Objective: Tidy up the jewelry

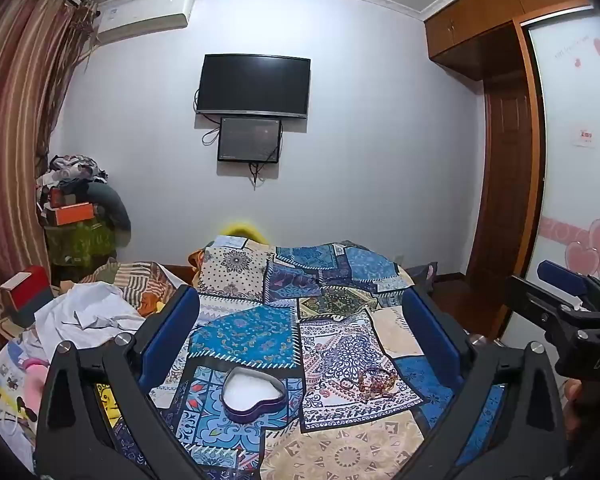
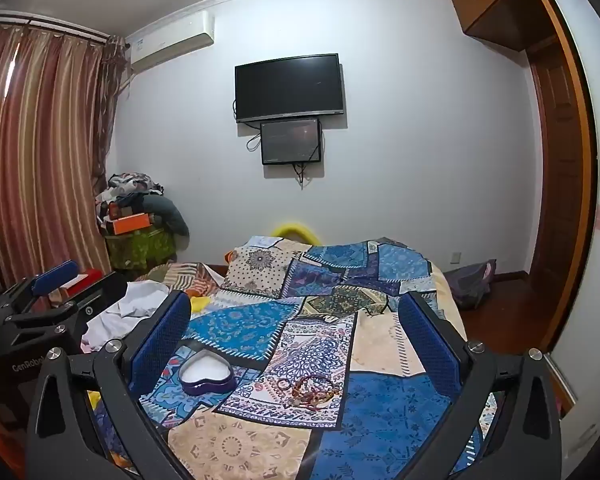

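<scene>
Heart-shaped box (image 1: pixel 254 394), lid off, white lining: on the patchwork bedspread (image 1: pixel 244 328), ahead of the left gripper (image 1: pixel 300 320), between its fully spread, empty jaws. Jewelry pile (image 2: pixel 312 390), tangled bracelets: just right of the box, ahead of the right gripper (image 2: pixel 294 328), equally wide, empty.

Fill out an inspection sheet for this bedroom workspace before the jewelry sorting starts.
Surface: patchwork bedspread, wrinkled.
Job's things: heart-shaped box, open, white lining, nothing seen inside; bracelet pile lying apart to its right.
Clutter: white cloth and papers left of the bed; stacked boxes and clothes in the corner.
Grippers: left gripper and right gripper hover, jaws wide, holding nothing.
Cables: dangling under the wall screens.
Surroundings: curtain, air conditioner, wardrobe.
</scene>
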The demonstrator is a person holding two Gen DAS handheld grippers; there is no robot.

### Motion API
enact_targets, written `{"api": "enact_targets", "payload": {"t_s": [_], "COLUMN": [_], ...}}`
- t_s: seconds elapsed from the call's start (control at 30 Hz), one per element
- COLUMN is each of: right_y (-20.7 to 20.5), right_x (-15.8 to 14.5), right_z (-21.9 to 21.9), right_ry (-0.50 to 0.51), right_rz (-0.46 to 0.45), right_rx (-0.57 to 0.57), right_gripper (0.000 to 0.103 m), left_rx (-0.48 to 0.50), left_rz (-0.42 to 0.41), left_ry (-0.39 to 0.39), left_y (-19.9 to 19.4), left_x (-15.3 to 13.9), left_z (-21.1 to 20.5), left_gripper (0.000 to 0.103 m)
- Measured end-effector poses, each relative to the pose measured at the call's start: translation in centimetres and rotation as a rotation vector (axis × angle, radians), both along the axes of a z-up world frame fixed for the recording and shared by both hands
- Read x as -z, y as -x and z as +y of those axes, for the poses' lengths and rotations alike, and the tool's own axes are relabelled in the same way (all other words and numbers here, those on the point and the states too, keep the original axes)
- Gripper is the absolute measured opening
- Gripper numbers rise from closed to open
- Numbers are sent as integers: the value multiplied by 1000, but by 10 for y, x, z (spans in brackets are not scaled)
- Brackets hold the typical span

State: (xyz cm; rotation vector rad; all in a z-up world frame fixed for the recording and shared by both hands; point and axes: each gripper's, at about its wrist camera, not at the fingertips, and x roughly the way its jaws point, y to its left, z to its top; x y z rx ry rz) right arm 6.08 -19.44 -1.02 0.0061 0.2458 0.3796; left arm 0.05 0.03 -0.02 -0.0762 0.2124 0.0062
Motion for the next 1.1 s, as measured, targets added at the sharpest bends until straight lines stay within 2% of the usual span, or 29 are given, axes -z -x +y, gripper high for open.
{"api": "enact_targets", "payload": {"t_s": [1.1], "right_y": [0], "right_x": [-1], "right_z": [1], "right_ry": [0], "right_rz": [-1], "right_rx": [-2], "right_gripper": [103], "left_rx": [-8], "left_rz": [-2], "left_ry": [-7], "left_y": [-2], "left_x": [2], "left_z": [2], "left_gripper": [102]}}
